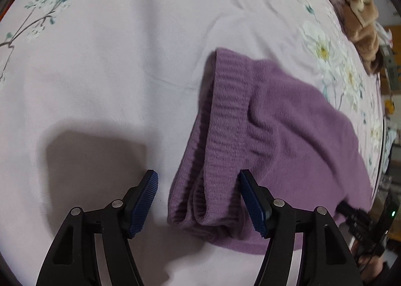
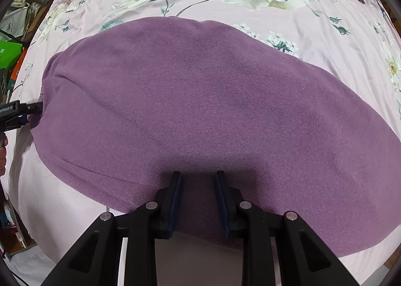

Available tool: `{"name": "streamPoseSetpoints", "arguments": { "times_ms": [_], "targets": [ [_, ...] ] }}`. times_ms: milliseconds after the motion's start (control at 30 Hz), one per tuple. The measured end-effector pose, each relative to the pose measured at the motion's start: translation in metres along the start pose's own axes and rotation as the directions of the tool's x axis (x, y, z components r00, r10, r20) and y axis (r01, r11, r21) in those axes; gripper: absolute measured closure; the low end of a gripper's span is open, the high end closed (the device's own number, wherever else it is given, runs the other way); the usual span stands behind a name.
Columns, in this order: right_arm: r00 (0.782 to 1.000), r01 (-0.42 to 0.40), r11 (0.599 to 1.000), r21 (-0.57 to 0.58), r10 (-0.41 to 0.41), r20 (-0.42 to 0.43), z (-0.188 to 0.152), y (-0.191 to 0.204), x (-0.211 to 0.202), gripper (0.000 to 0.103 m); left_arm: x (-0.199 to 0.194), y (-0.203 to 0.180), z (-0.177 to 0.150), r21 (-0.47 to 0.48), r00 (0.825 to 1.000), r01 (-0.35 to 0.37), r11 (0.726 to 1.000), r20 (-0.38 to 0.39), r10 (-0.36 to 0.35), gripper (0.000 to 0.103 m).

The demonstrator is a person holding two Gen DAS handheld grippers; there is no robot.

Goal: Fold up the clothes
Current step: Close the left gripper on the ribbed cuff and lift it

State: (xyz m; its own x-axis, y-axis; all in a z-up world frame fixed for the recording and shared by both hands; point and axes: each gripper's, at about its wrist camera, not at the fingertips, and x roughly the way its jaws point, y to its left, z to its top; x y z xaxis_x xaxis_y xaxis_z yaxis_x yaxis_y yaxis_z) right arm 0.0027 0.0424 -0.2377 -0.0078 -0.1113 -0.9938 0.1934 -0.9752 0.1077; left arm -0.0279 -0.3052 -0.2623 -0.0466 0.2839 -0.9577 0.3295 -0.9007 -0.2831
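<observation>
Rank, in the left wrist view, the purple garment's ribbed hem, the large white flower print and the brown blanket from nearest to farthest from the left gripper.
From the left gripper:
1. Ribbed hem of the purple garment, lying partly between the open jaws, just ahead.
2. White flower print on the bedsheet, farther off to the right.
3. Brown blanket, at the far upper right edge.
</observation>
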Motion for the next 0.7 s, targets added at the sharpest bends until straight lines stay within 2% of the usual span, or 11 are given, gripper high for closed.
{"name": "streamPoseSetpoints", "arguments": {
  "times_ms": [67, 167, 367, 467, 600, 633, 700],
  "targets": [
    [1.0, 0.002, 1.0, 0.002, -0.002, 0.001, 0.0, 0.001, 0.0, 0.075, 0.001, 0.0, -0.001, 0.013, 1.0, 0.005, 1.0, -0.008, -0.005, 0.037],
    [1.0, 0.0, 1.0, 0.005, 0.0, 0.004, 0.0, 0.002, 0.0, 0.075, 0.002, 0.0, -0.003, 0.012, 0.999, 0.032, 0.999, -0.022, -0.032, 0.05],
    [1.0, -0.006, 1.0, 0.0, 0.006, 0.006, 0.0, 0.006, -0.001, 0.075, 0.005, 0.004, -0.005, -0.007, 0.997, 0.07, 0.998, -0.026, -0.07, 0.051],
    [1.0, -0.01, 1.0, -0.003, 0.01, 0.005, 0.0, 0.007, 0.0, 0.075, 0.012, 0.007, -0.001, -0.025, 0.995, 0.085, 0.996, -0.045, -0.086, 0.048],
    [1.0, -0.011, 1.0, -0.002, 0.011, 0.002, 0.001, 0.01, -0.001, 0.075, 0.018, -0.002, 0.001, 0.003, 0.996, 0.069, 0.998, -0.059, -0.069, 0.045],
    [1.0, -0.011, 1.0, 0.0, 0.011, 0.001, 0.001, 0.011, -0.001, 0.075, 0.017, -0.005, 0.001, 0.014, 0.996, 0.066, 0.998, -0.058, -0.065, 0.047],
    [1.0, -0.013, 1.0, 0.004, 0.013, -0.001, 0.002, 0.012, -0.002, 0.075, 0.011, -0.009, -0.002, 0.034, 0.996, 0.077, 0.996, -0.041, -0.076, 0.058]
  ]
}}
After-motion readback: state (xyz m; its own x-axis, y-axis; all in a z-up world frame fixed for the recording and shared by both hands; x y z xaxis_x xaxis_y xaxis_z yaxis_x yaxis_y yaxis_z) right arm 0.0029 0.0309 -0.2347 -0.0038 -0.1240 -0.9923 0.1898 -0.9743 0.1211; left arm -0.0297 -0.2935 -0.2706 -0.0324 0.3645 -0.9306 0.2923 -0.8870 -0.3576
